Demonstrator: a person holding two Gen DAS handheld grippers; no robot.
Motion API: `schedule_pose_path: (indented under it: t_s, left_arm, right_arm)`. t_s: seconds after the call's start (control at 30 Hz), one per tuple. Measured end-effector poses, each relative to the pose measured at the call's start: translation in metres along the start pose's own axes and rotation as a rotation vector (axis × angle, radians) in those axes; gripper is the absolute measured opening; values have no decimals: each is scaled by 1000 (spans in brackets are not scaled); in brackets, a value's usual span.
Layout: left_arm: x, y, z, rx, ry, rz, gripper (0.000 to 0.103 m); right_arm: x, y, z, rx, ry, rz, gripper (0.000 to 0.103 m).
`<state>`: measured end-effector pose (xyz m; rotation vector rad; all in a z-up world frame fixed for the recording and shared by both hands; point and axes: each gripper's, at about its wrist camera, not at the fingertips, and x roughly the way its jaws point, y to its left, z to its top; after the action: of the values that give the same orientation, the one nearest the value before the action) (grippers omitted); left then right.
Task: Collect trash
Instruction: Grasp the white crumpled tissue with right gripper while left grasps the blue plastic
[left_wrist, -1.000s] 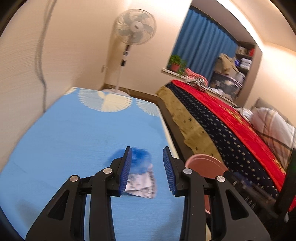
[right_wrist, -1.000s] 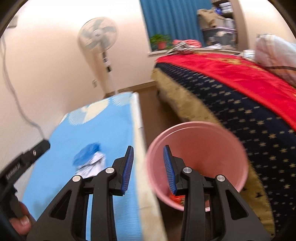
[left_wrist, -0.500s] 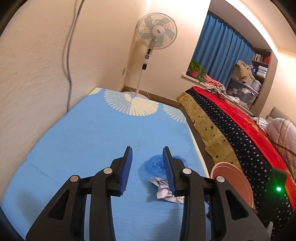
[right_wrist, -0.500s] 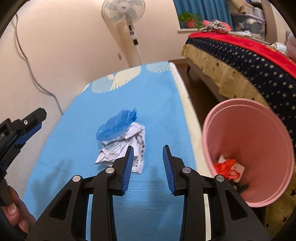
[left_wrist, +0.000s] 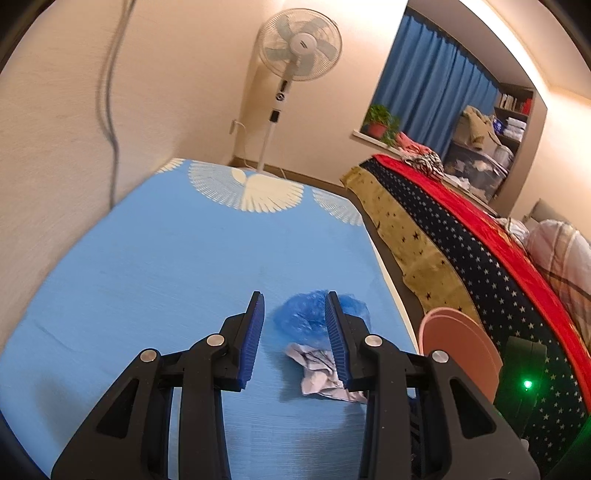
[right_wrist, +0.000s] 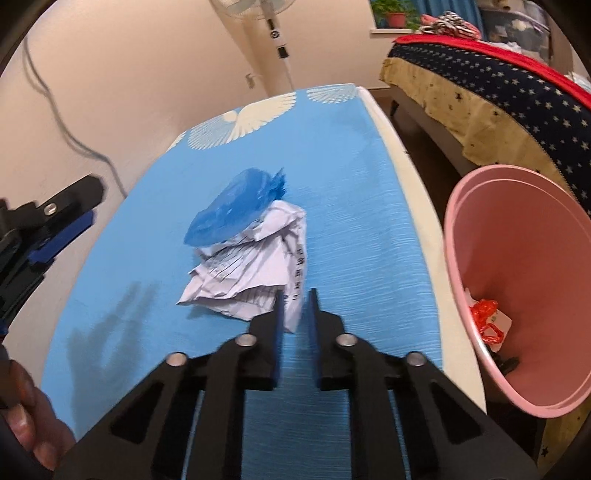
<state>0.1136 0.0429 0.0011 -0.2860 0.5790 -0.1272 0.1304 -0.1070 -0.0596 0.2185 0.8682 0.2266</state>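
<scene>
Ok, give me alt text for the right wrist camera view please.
The right gripper is closing on the near edge of a crumpled white paper lying on a blue mattress, a blue plastic bag behind it. To the right, a pink bin holds red trash.

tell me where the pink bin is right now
In the right wrist view the pink bin stands at the right, on the floor between the blue mattress and the starred bed cover, with red trash inside.
</scene>
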Motion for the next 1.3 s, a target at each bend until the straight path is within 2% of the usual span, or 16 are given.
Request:
schedule_pose_path:
  t_s: [0.07,0.4,0.6,0.73,0.83,0.9,1.0,1.3]
  left_arm:
    - [4,-2,-2,3,8,-11,34]
    - [40,-30,-14,41,95,-72,36]
    - [56,-39,-20,54,135,-53,36]
    - [70,-42,-29,74,206,-33,35]
    - [75,-36,-34,52,246,-38,17]
    - [73,-30,-34,28,246,-39,3]
    - [65,-26,-30,10,221,-42,2]
    - [31,-33,-19,41,154,-60,1]
  right_arm:
    - [-2,0,0,-1,-6,7,0]
    - [-19,-17,0,16,-40,-23,0]
    - [-21,-25,-2,9,-34,-34,0]
    - [-24,-33,-2,22,-35,-46,0]
    - [-27,-37,-1,33,-38,-51,0]
    - [-29,-38,-1,32,-41,-55,0]
    - [-36,-39,-1,39,-54,-60,0]
    - [-64,-36,-1,31,-99,-67,0]
